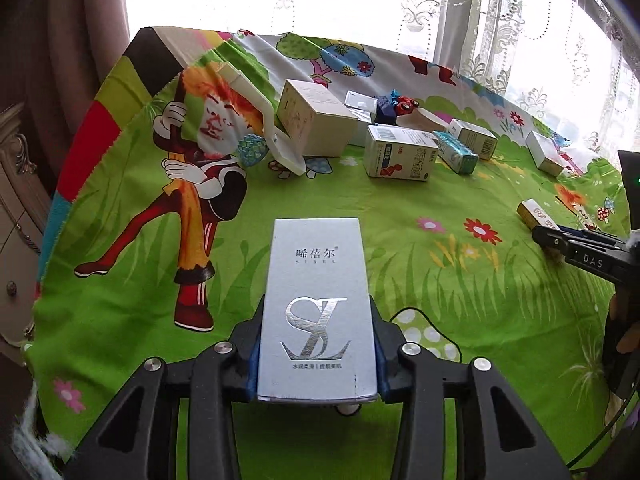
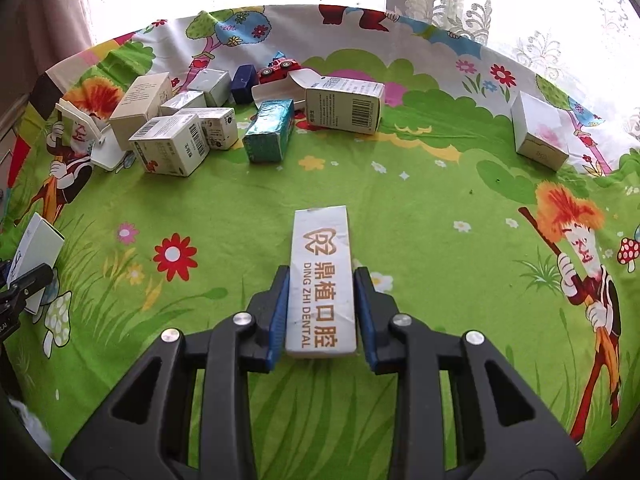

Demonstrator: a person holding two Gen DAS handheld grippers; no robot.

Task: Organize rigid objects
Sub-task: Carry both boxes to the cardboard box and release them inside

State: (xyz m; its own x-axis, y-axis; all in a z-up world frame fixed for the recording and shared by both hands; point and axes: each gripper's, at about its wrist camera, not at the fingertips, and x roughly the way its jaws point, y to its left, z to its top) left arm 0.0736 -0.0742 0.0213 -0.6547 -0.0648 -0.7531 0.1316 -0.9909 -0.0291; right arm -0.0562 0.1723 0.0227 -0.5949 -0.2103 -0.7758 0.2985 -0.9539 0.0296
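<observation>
In the left wrist view my left gripper [image 1: 317, 320] is shut on a silver box [image 1: 316, 264] with an "SL" logo, its blue pads pressing both long sides. The box sticks forward above the green cartoon cloth [image 1: 420, 280]. In the right wrist view my right gripper [image 2: 322, 280] is shut on a narrow white dental box [image 2: 322, 240] with orange lettering. The same right gripper [image 1: 540, 234] shows at the right edge of the left view, and the silver box [image 2: 38, 240] shows at the left edge of the right view.
A cluster of cartons lies at the back: a beige box [image 1: 316, 120], a white medicine box [image 2: 170, 148], a teal box [image 2: 270, 130], a barcode box [image 2: 346, 106], a red toy car [image 2: 280, 68]. A white box [image 2: 538, 132] sits alone far right. Curtains hang behind.
</observation>
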